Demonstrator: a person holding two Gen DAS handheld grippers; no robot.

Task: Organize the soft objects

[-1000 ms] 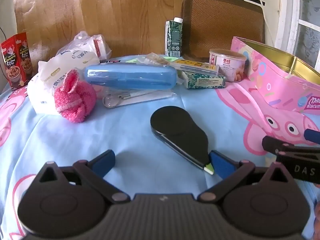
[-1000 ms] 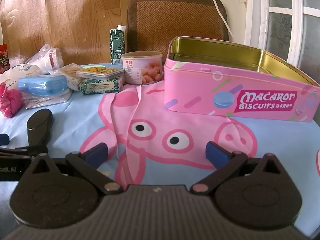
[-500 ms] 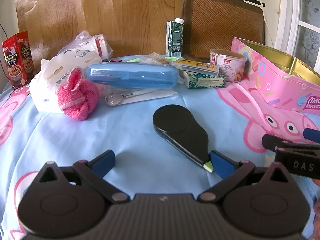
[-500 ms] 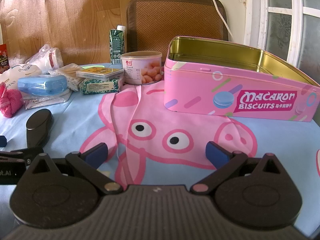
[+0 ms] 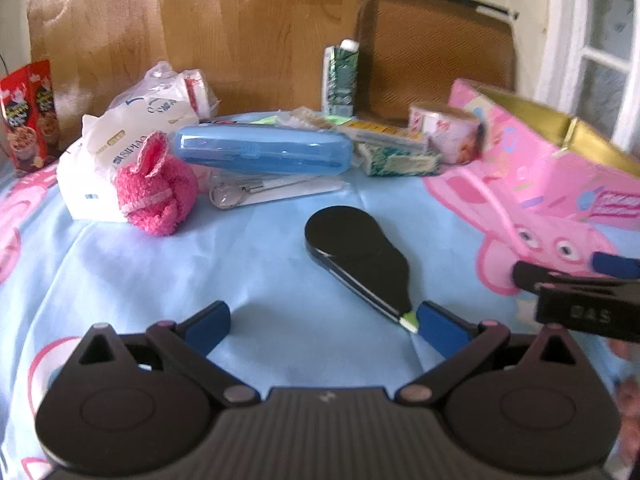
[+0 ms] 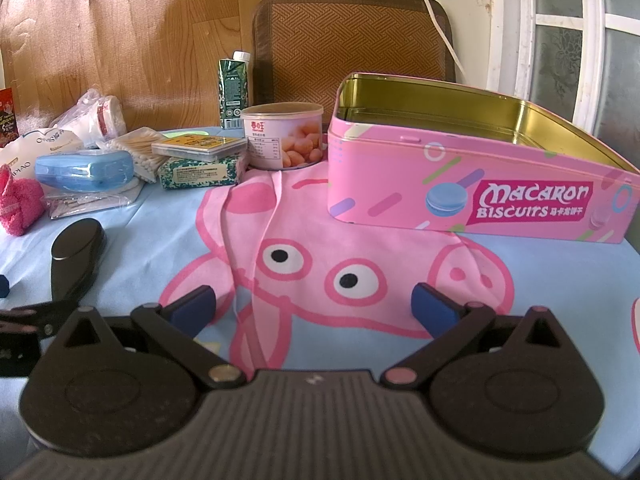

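The step in hand looks like the reach for the pink fluffy ball (image 5: 154,196), the one plainly soft thing on the worktop (image 5: 256,280). The ball sits at about ten o'clock from the left gripper (image 5: 322,322), which is empty with its blue fingers spread wide, well short of the ball. A good approach would swing toward ten o'clock, come in low, and close around the ball's middle rather than its loose top tuft, keeping clear of the white plastic bag (image 5: 100,160) it leans on and the blue case (image 5: 262,154) just beside it. The ball looks plush, bright pink, tied by a pale band. The right gripper (image 6: 314,306) is also spread and empty, with the open pink tin (image 6: 460,184), a likely drop spot, at one o'clock.
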